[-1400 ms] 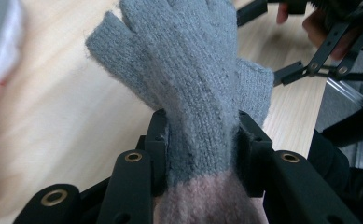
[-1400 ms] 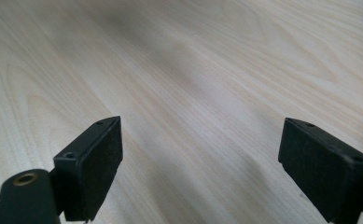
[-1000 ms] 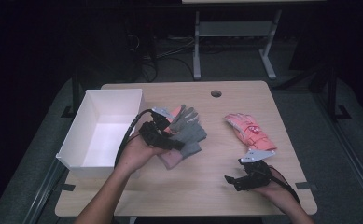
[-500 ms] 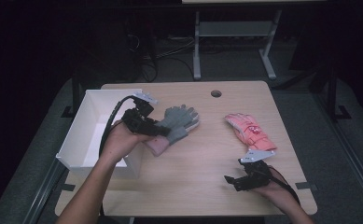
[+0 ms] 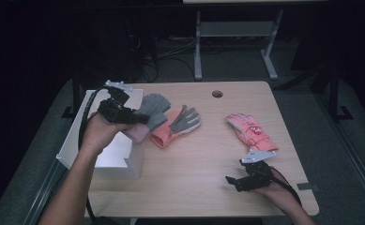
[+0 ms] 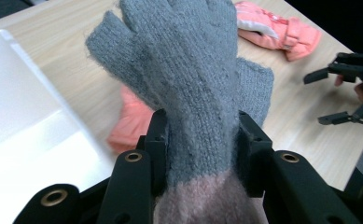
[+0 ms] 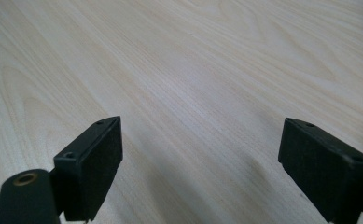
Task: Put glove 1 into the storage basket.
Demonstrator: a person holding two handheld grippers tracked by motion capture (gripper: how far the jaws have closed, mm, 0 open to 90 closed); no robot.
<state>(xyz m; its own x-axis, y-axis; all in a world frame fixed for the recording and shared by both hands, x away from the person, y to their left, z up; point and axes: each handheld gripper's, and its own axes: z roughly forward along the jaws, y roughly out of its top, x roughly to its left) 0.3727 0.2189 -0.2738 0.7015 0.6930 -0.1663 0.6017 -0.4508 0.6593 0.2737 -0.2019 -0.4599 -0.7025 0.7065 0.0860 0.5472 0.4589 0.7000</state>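
Observation:
A grey knit glove [image 5: 153, 110] with a pink cuff hangs in my left gripper [image 5: 140, 119], lifted above the right wall of the white box [image 5: 105, 157]. In the left gripper view both jaws press on the grey knit glove [image 6: 188, 79] just above its cuff, so my left gripper [image 6: 200, 135] is shut on it. An orange glove with a grey palm [image 5: 176, 124] lies flat on the table beside the box. A pink glove [image 5: 253, 133] lies farther right. Near the front right edge my right gripper [image 5: 239, 180] rests open; its jaws [image 7: 198, 140] stand wide over bare wood.
The wooden table [image 5: 203, 183] has a round cable hole [image 5: 217, 93] at its back edge. The box's white inside [image 6: 30, 130] lies left of the held glove. A metal stand [image 5: 231, 42] and cables are on the floor behind the table.
My left gripper has carried the grey glove up and leftward from the middle of the table to over the box's edge, uncovering the orange glove. The right gripper has stayed put.

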